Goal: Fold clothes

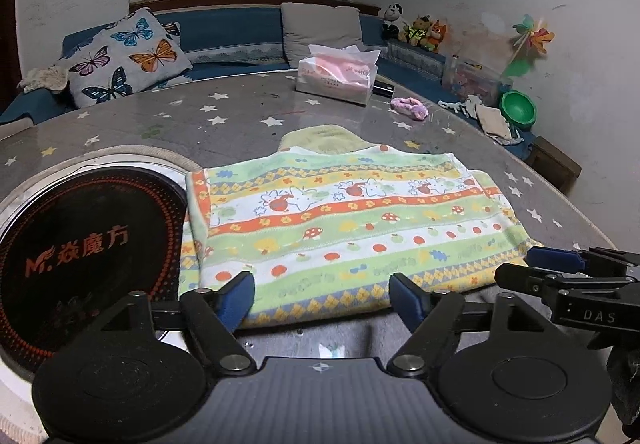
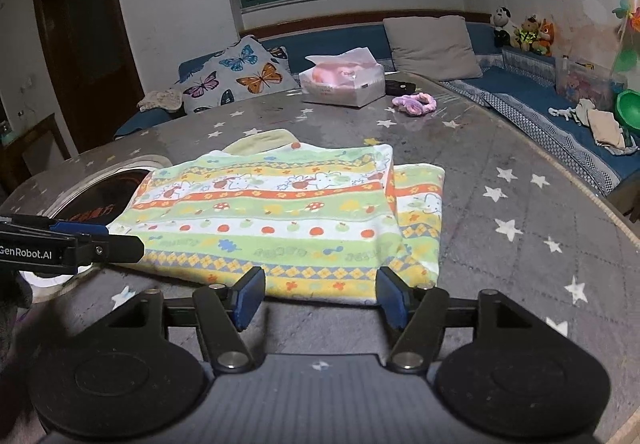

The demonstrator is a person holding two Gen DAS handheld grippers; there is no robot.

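- On the grey star-printed surface (image 1: 240,116) lies the folded green, yellow and orange patterned cotton garment (image 1: 340,220), long axis crosswise, pale collar pointing away toward the tissue box (image 1: 338,78).
- Its left edge overlaps the round black hob (image 1: 80,244).
- Left gripper (image 1: 322,298) and right gripper (image 2: 320,296) fingers stand wide at the near hem, gripping nothing.
- Its underside is hidden.

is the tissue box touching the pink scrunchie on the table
Apart. The right wrist view shows bare table between the tissue box and the pink scrunchie.
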